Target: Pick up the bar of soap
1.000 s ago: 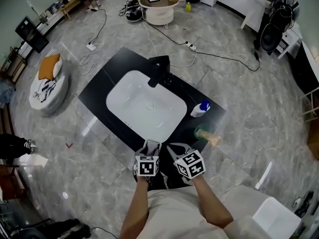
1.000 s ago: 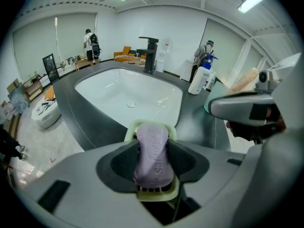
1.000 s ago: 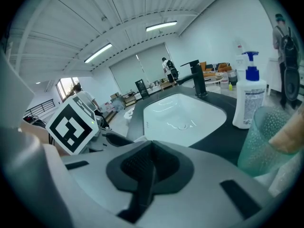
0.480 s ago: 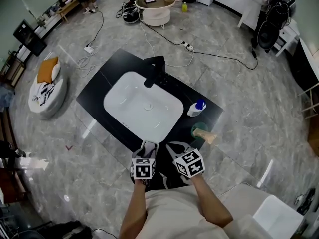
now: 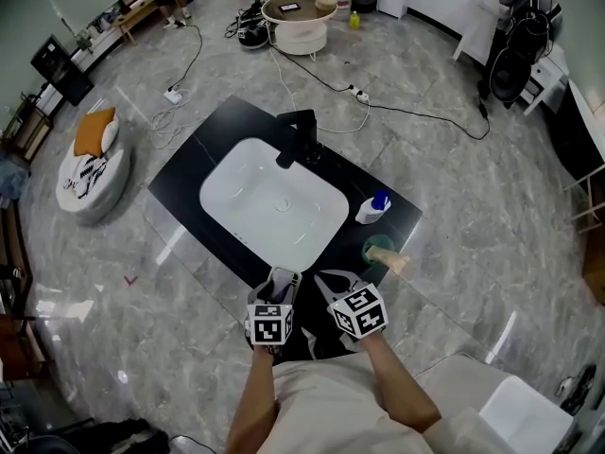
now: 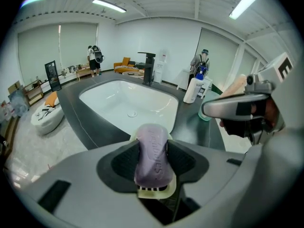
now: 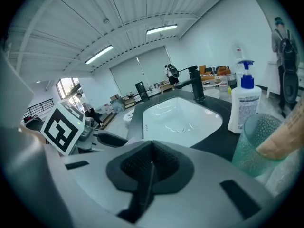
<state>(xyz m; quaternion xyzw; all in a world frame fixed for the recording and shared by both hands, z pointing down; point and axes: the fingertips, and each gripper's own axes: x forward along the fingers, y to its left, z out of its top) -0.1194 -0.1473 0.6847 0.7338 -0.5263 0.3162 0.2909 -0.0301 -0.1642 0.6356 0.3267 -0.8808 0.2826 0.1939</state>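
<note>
A purple bar of soap stands on edge between the pads of my left gripper, which is shut on it. A pale slotted soap dish shows just under the bar. In the head view the left gripper hovers over the near edge of the black counter, and the soap is too small to make out there. My right gripper is shut with nothing between its pads. It sits right beside the left one.
A white basin with a black tap fills the counter ahead. At the right stand a white pump bottle and a green cup holding a tan object. Cables, a round table and cushions lie on the marble floor.
Both grippers stay at the counter's near edge, the left one still shut on the soap. Only the head view shifts slightly.
</note>
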